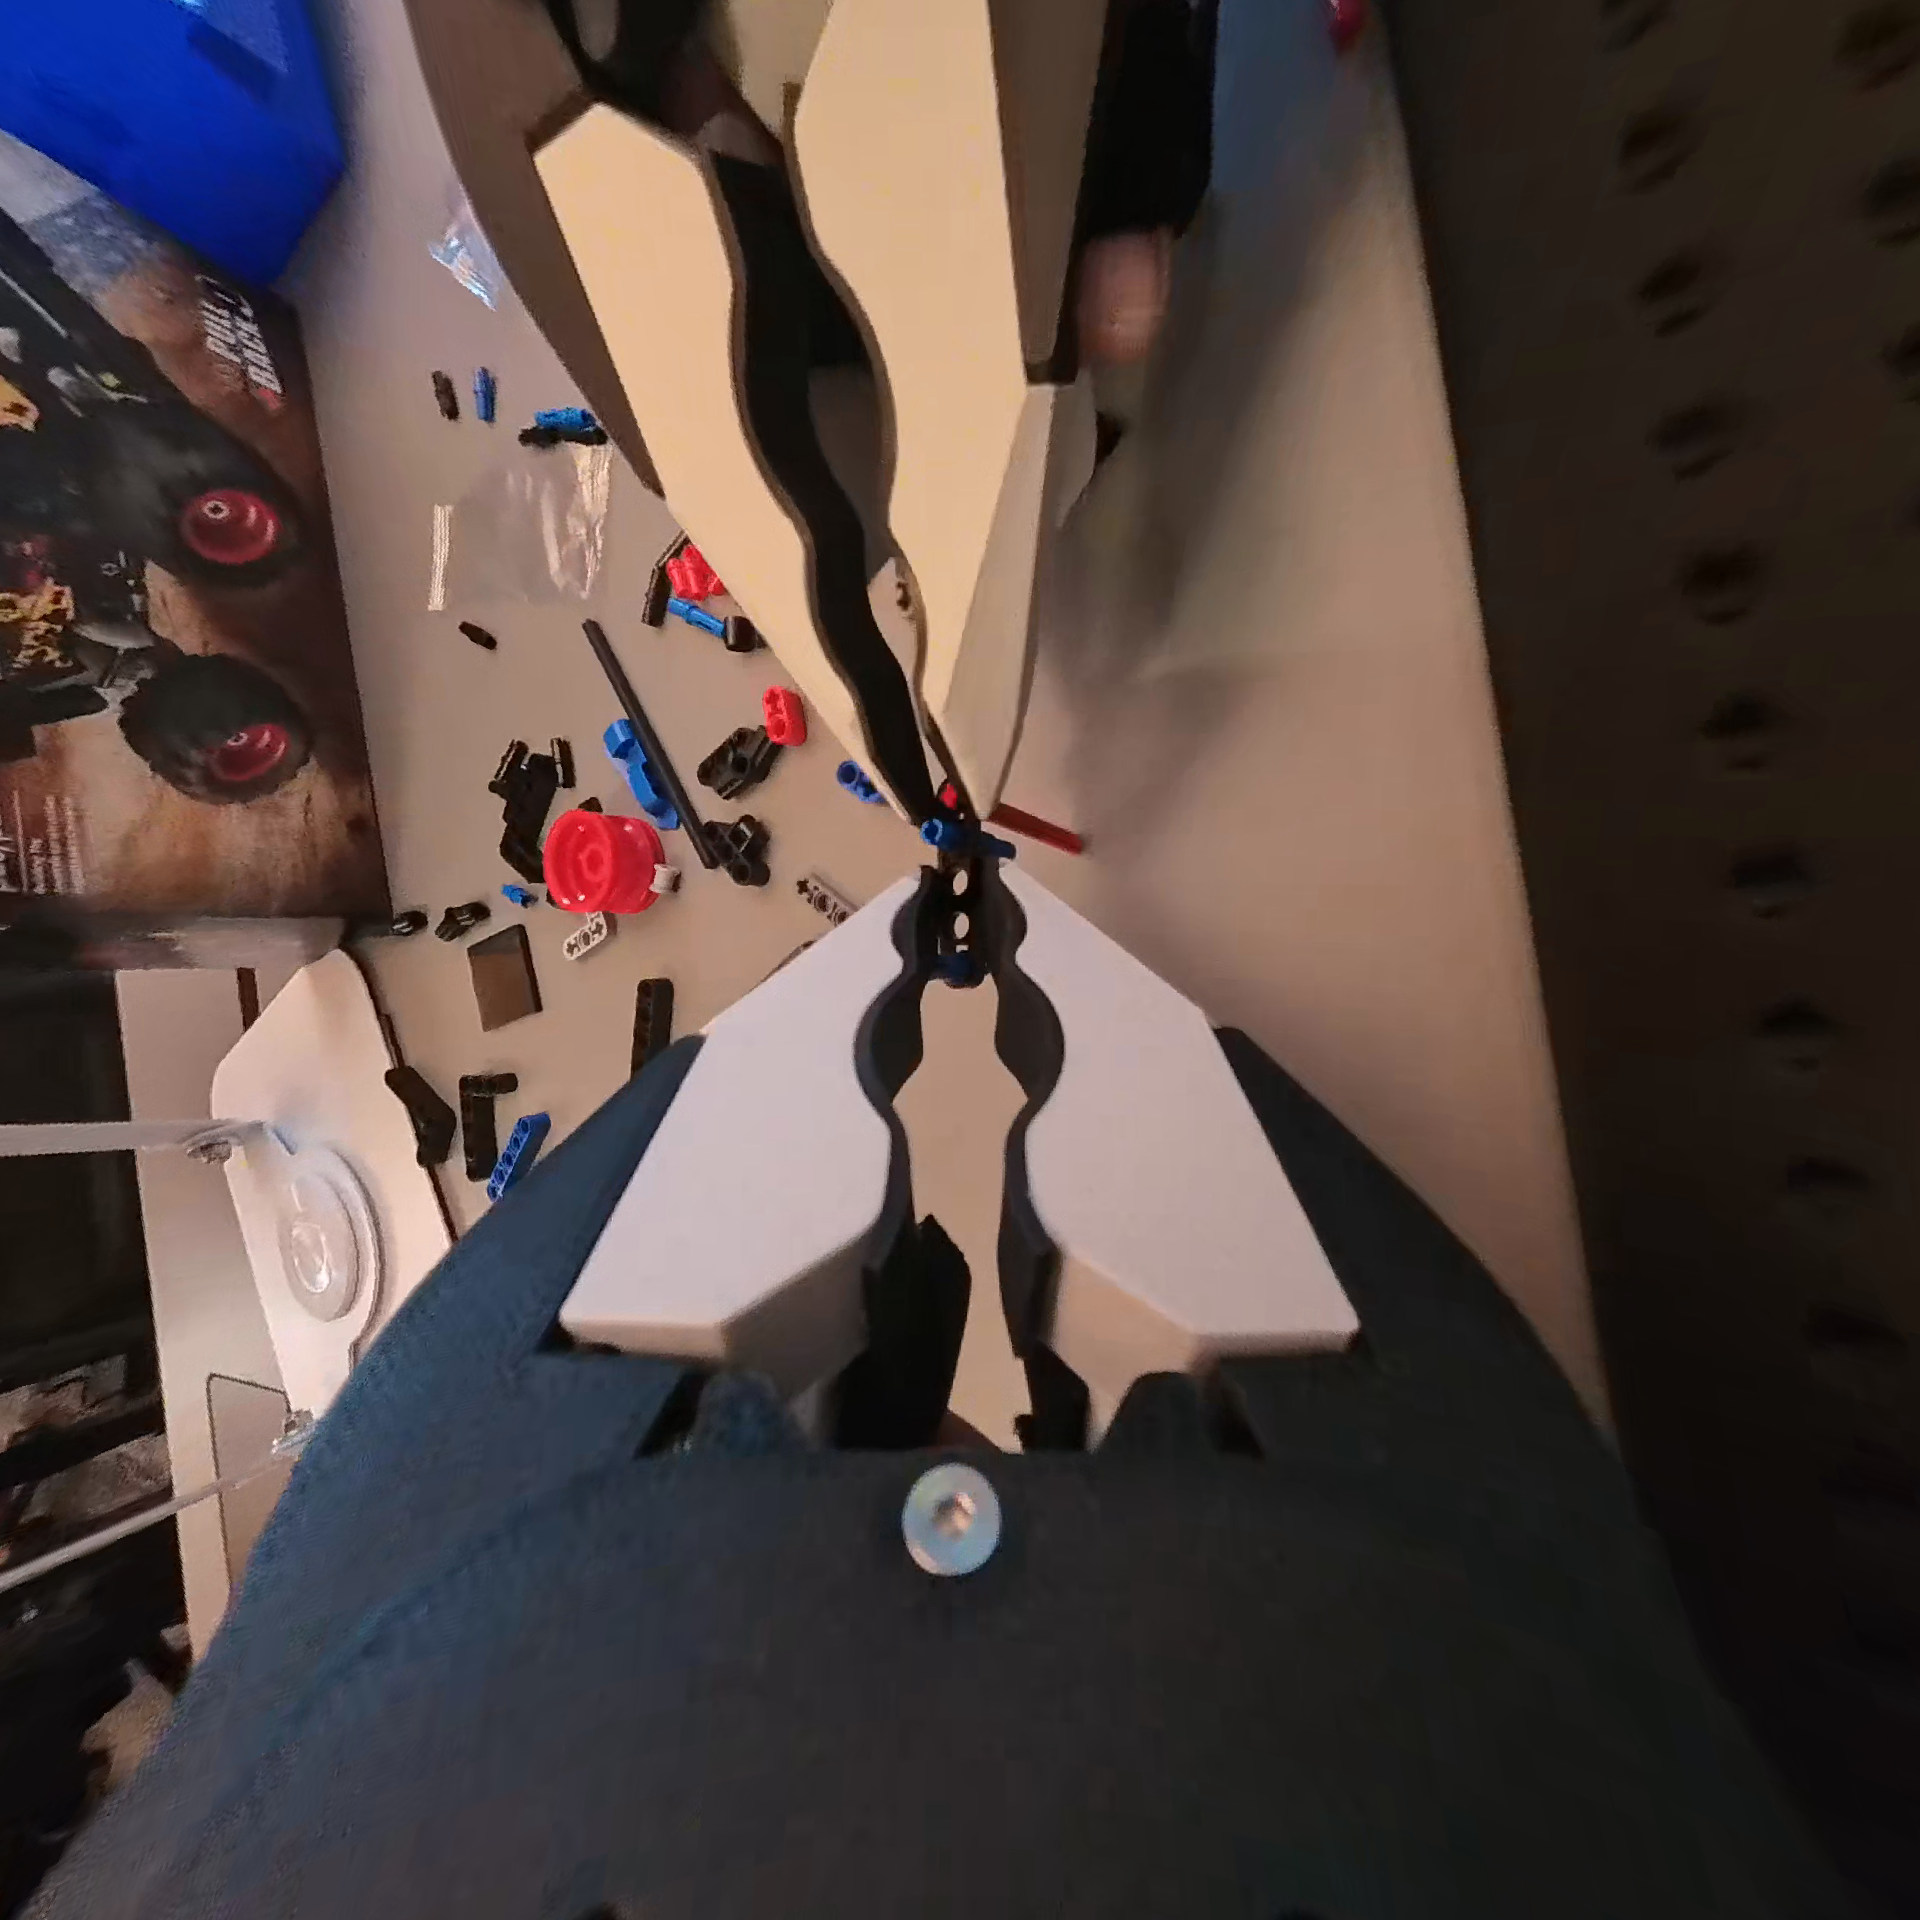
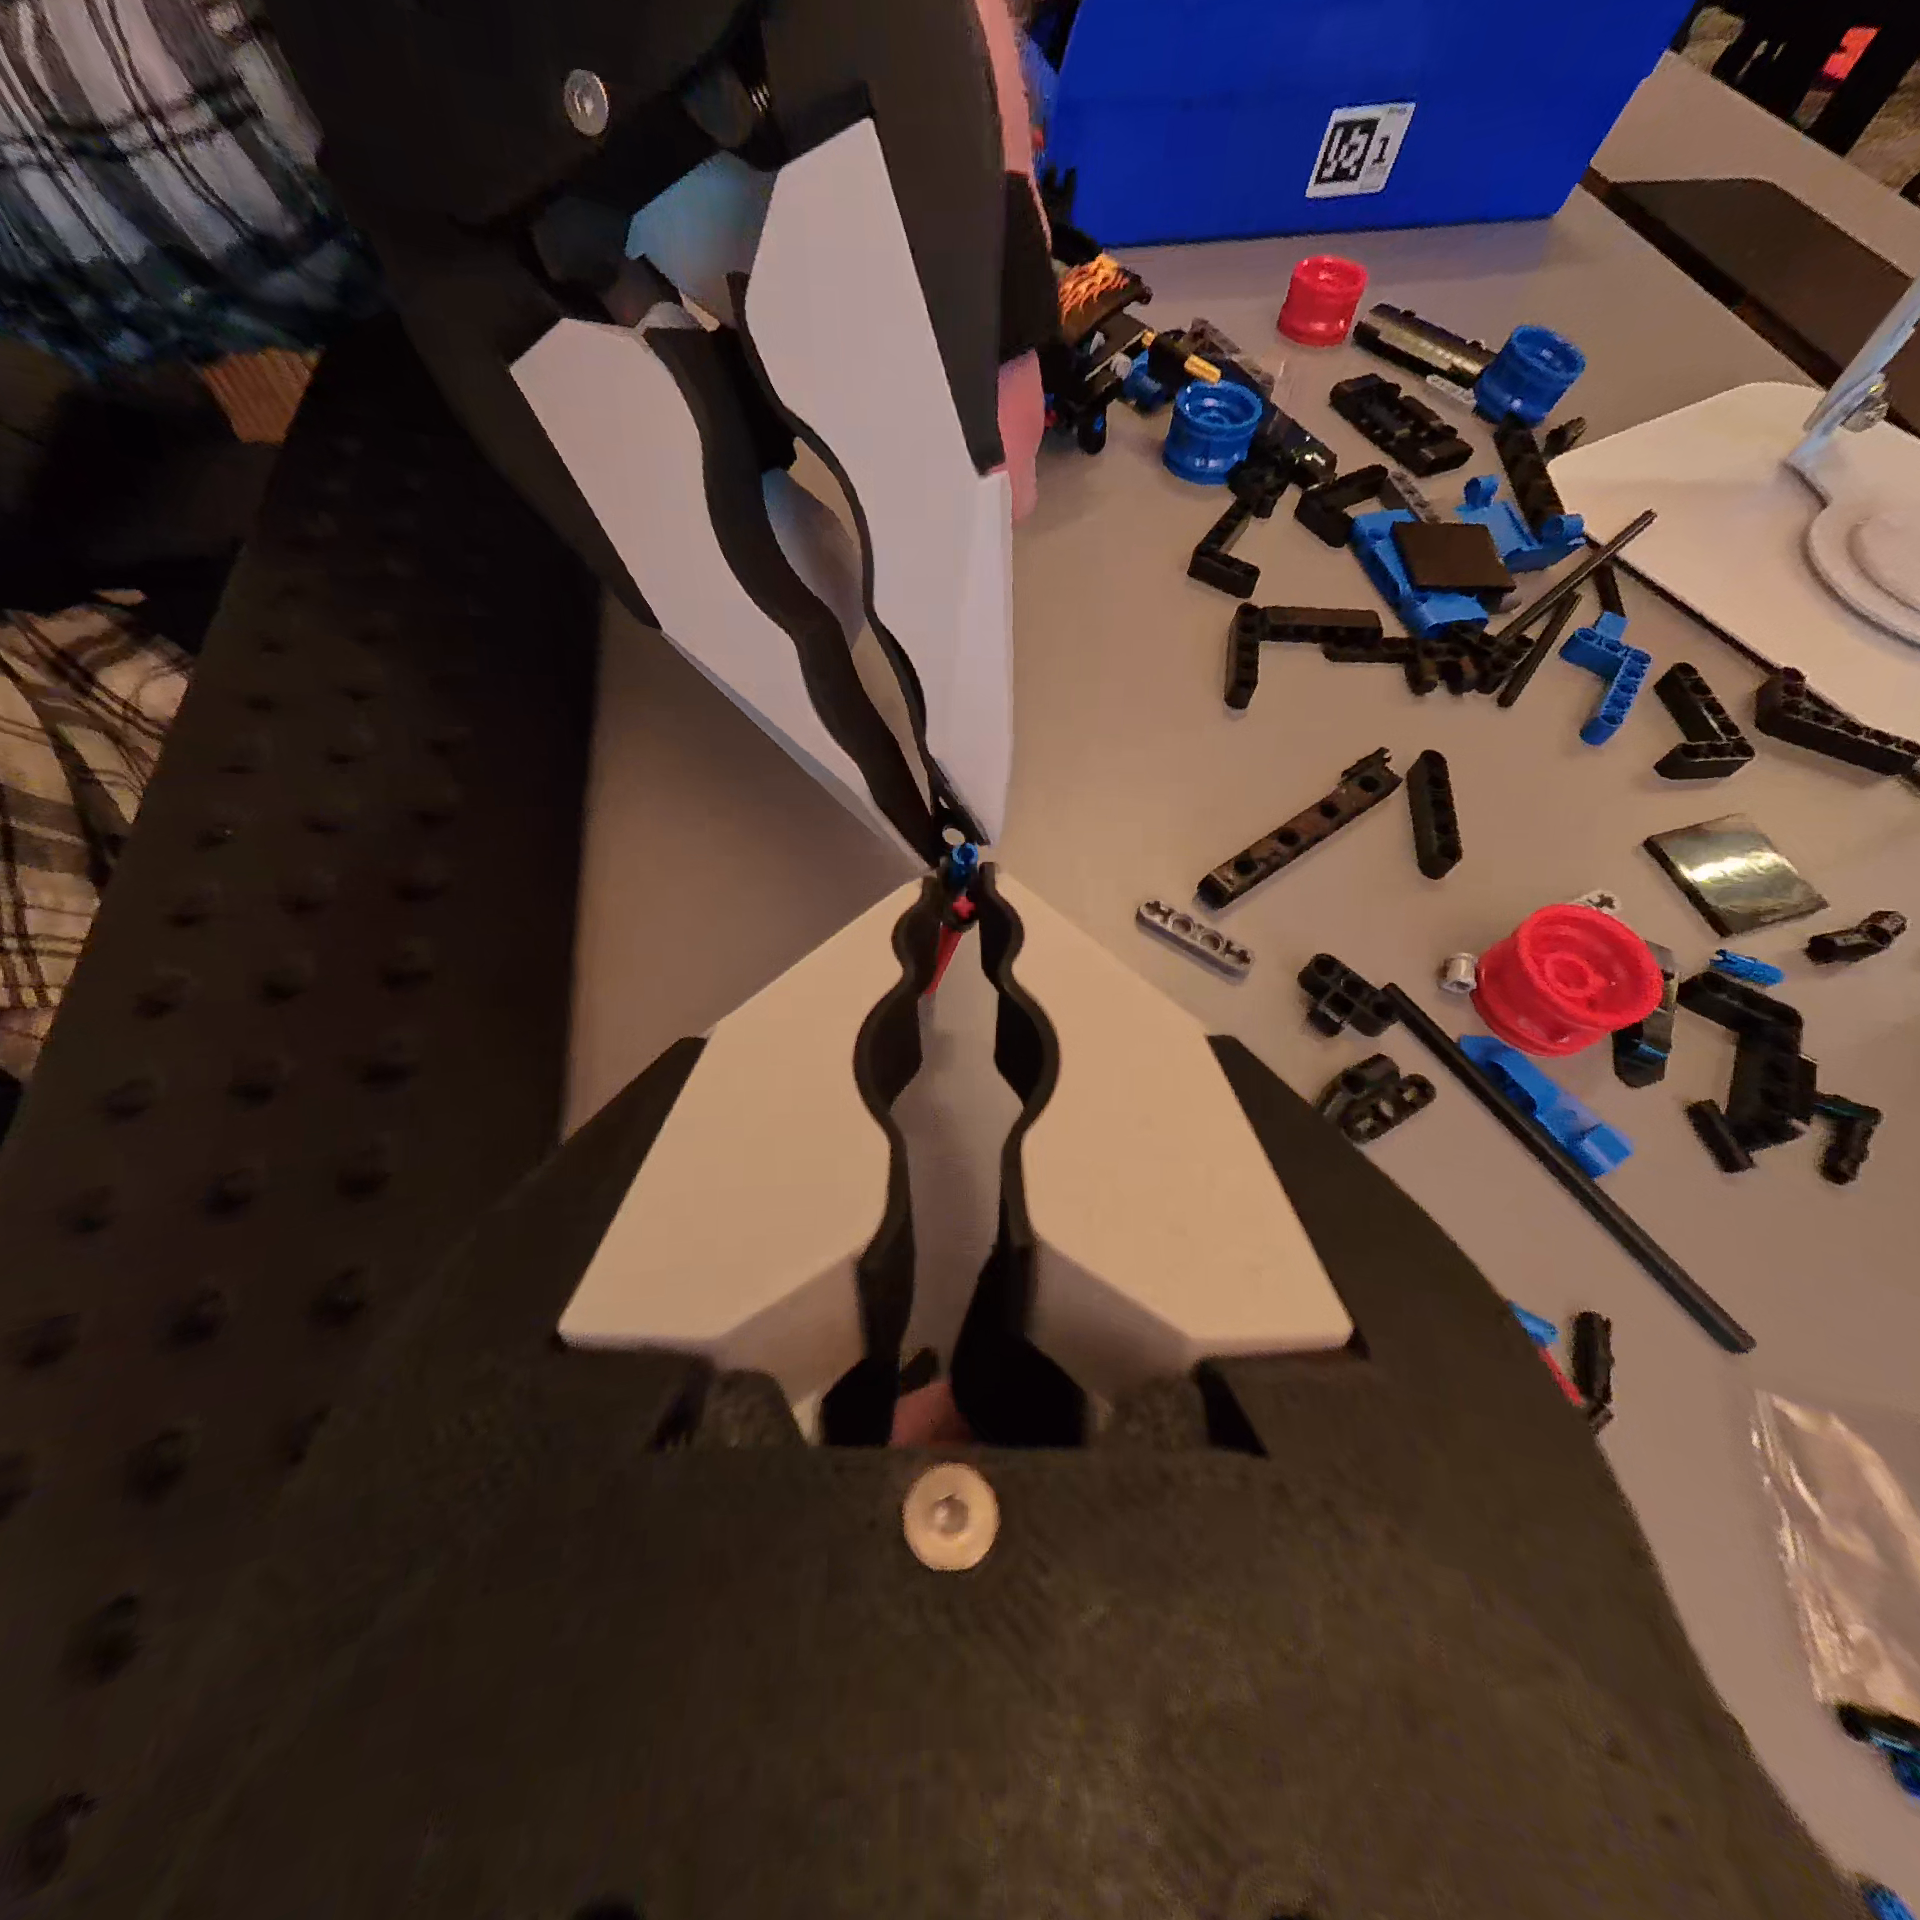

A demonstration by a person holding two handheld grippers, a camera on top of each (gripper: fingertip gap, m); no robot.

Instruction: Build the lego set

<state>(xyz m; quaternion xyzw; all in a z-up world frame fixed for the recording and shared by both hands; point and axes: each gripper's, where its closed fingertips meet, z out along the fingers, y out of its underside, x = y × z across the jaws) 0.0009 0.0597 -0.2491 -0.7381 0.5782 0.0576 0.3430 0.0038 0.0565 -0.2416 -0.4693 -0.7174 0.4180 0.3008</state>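
While L tongs [image 1: 961,914] pinch a black beam [image 1: 956,914], R tongs [image 2: 961,914] pinch a red axle [image 2: 948,951], tips touching.

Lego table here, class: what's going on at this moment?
A person works two handheld grippers tip to tip above the table. The left gripper is shut on a black holed beam with blue pins; the right gripper is shut on a red axle, pressing it toward the beam. Loose parts, including a red wheel hub, lie scattered alongside.

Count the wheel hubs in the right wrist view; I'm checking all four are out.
4: one red wheel hub near the blue bin, two blue wheel hubs beside it, another red wheel hub nearer the camera. Others may be hidden.
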